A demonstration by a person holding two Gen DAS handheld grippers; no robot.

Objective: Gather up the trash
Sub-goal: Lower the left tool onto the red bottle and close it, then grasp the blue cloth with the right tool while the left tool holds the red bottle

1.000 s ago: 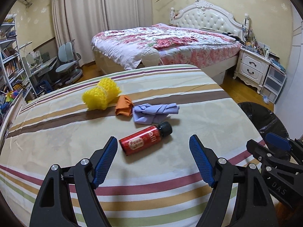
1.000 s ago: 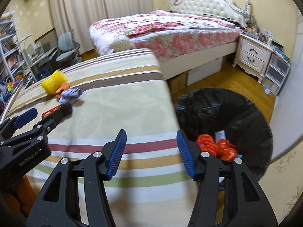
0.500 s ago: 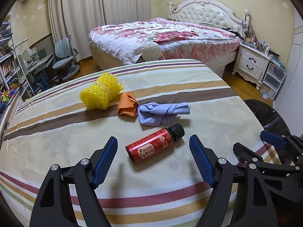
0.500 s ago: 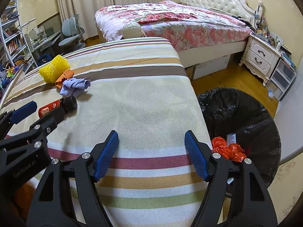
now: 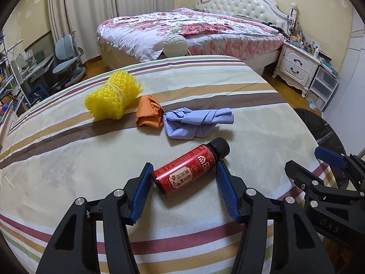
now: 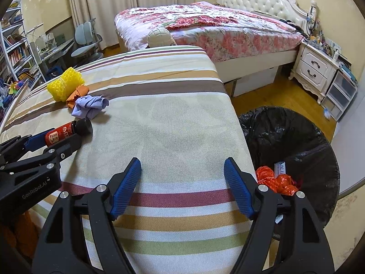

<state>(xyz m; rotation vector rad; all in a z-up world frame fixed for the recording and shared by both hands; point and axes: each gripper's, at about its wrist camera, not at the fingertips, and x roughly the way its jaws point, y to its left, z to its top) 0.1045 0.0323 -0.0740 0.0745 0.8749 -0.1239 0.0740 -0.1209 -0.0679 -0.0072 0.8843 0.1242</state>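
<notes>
Lying on its side on the striped cloth-covered table (image 5: 68,159), the small red bottle with a black cap (image 5: 190,170) sits between the blue pads of the left gripper (image 5: 183,178), whose jaws stand partly closed around it, close to its sides; whether they touch it cannot be told. Beyond the bottle lie a crumpled lilac cloth (image 5: 197,124), a folded orange wrapper (image 5: 148,111) and a yellow foam mesh bundle (image 5: 113,94). The right gripper (image 6: 182,173) hovers wide open and empty over bare cloth near the table's right edge, beside which stands the black-lined trash bin (image 6: 296,137) holding an orange net bag (image 6: 276,180).
</notes>
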